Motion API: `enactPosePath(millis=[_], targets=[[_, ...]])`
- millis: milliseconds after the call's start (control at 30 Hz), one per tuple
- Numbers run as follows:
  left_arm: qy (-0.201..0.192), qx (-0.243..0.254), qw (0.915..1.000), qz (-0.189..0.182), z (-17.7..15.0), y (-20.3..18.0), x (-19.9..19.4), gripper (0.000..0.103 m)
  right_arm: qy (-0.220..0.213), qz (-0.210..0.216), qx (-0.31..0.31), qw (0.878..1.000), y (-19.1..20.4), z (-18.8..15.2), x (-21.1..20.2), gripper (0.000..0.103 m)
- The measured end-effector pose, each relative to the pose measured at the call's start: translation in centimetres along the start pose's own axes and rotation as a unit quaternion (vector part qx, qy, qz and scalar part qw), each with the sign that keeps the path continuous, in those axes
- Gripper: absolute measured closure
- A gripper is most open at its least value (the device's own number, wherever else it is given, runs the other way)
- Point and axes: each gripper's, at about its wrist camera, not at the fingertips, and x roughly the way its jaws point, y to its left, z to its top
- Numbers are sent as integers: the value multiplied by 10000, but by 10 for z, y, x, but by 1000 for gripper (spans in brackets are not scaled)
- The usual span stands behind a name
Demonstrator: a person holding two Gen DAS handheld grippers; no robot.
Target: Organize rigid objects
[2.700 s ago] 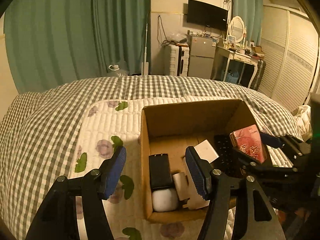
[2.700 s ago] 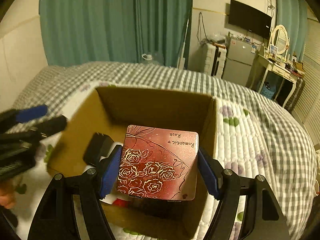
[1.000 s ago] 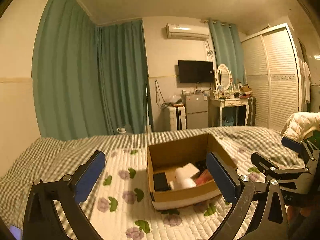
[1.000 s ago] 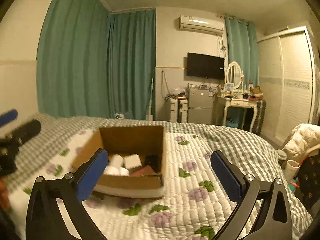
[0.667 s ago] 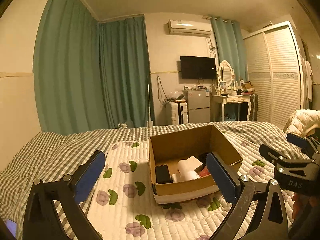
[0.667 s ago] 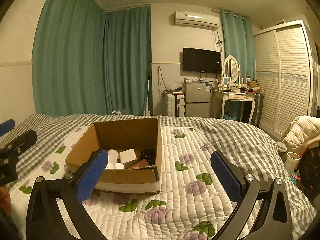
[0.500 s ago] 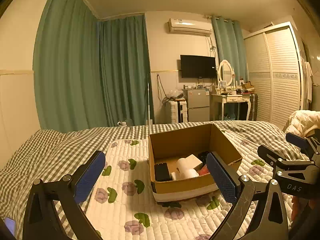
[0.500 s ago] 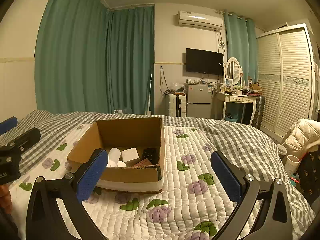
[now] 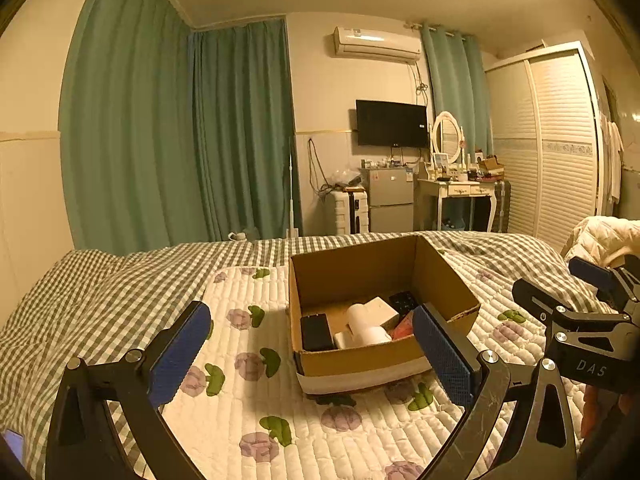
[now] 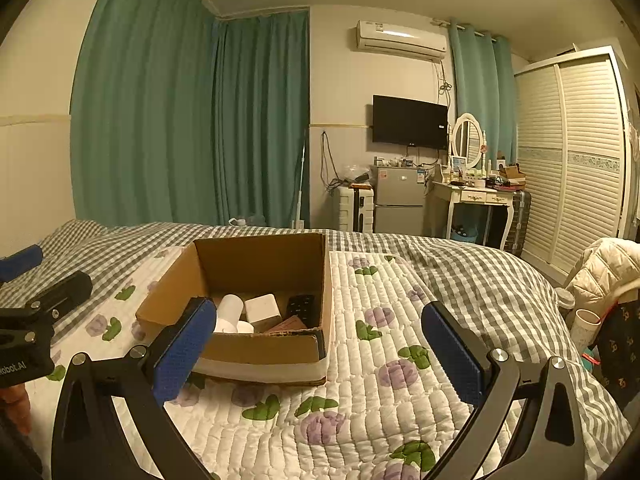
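An open cardboard box [image 9: 362, 356] [image 10: 256, 350] sits on the quilted floral bedspread. Inside lie a black block [image 9: 316, 333], white cylinders [image 9: 362, 322] [image 10: 230, 308], a white cube [image 9: 382, 310] [image 10: 262, 308], a black remote [image 9: 404, 301] [image 10: 302, 306] and the red rose tin [image 9: 402, 328] [image 10: 290, 325]. My left gripper [image 9: 316, 354] is open, held back in front of the box with nothing between its fingers. My right gripper [image 10: 318, 354] is open and empty too, off the box's right front corner. Each gripper shows at the edge of the other's view.
The bed has a grey checked cover [image 9: 100, 292] under the quilt [image 10: 384, 376]. A cream padded jacket [image 10: 600, 276] lies at the right. Beyond the bed stand a small fridge [image 10: 398, 200], a suitcase [image 10: 354, 208], a dressing table [image 10: 476, 200], a wardrobe and green curtains.
The right gripper let go of the red rose tin, which now lies in the box. Both grippers drew back and up from the box and opened wide; in the last half second little moved.
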Motion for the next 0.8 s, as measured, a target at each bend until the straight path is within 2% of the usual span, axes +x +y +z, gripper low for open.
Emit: enactPosePath(millis=[267,800], targets=[[171,-48,9998,-26,-1,2,5,0,26,9,-32,10000,0,0,0,0],[140,-92,9999,41,-1,3,3,0,122,-19,-110,9999,-1,-4,3,0]])
